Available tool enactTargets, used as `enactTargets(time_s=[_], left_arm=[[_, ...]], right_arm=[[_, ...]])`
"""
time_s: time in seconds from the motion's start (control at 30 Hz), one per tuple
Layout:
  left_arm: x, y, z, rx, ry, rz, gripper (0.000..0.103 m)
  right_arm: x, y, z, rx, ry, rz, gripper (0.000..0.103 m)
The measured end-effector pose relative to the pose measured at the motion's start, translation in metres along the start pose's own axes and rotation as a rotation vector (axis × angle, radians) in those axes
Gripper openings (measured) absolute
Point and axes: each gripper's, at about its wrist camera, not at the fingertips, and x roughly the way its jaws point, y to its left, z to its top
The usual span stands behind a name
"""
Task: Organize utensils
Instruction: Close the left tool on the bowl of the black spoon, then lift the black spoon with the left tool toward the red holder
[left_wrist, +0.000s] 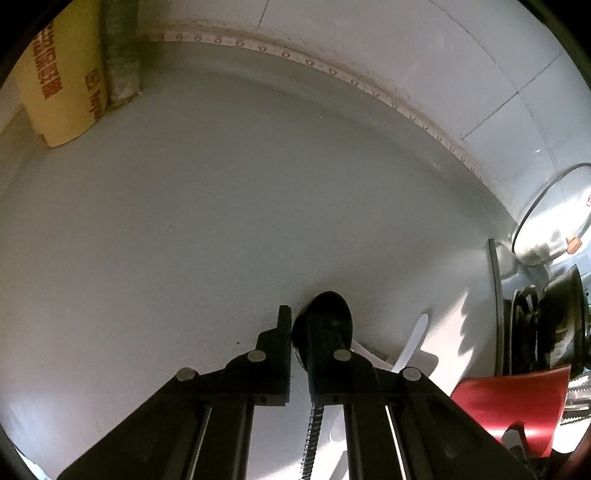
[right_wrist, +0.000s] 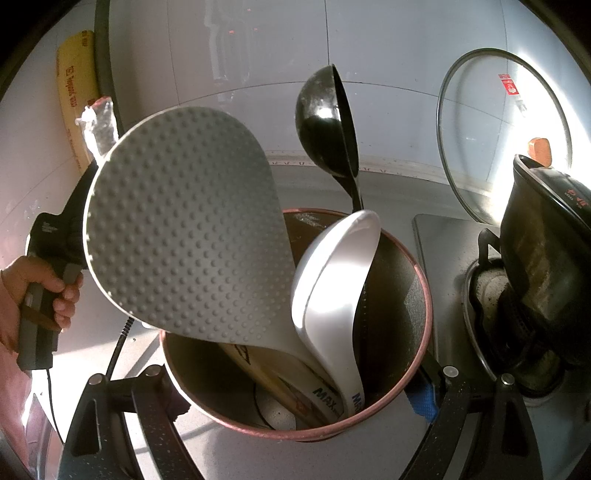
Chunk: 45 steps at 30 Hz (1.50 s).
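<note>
The left gripper (left_wrist: 297, 332) is squeezed tight on the handle of a black spoon (left_wrist: 328, 317), whose bowl pokes out just past the fingertips. It points down at the pale counter (left_wrist: 221, 221). A yellow box (left_wrist: 62, 81) leans in the far left corner of the counter, against the tiled wall (left_wrist: 406, 55).

The right gripper (right_wrist: 295, 417) has its two fingers spread wide around a round red-rimmed pot (right_wrist: 421, 295), one finger on each side. I cannot tell if the fingers press on the pot. Inside the pot stand a big grey bumpy rice paddle (right_wrist: 184, 236), a white ladle (right_wrist: 332, 280) and a black ladle (right_wrist: 325, 122). The black ladle sticks up highest, at the back of the pot.

A glass lid (right_wrist: 506, 122) leans on the wall near the far right edge of the counter. A black pan (right_wrist: 546, 236) sits on the stove (right_wrist: 443, 240) to the right of the pot. At the left, a hand (right_wrist: 44, 291) holds the grip of the other tool.
</note>
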Motion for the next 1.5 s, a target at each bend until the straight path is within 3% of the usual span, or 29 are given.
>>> enactTargets(time_s=[0.23, 0.53, 1.0, 1.5], left_arm=[[-0.009, 0.005, -0.015, -0.050, -0.041, -0.010, 0.005], [-0.056, 0.022, -0.028, -0.098, -0.149, 0.015, 0.004], [-0.116, 0.025, -0.046, -0.108, -0.281, 0.059, 0.004], [-0.183, 0.024, -0.064, -0.100, -0.430, 0.084, 0.004]], right_arm=[[-0.001, 0.001, 0.000, 0.001, 0.000, 0.000, 0.091], [0.000, 0.001, -0.001, -0.003, -0.002, 0.002, 0.091], [0.000, 0.001, -0.003, -0.031, -0.003, 0.036, 0.091], [0.003, -0.027, 0.001, -0.082, -0.002, 0.081, 0.091]])
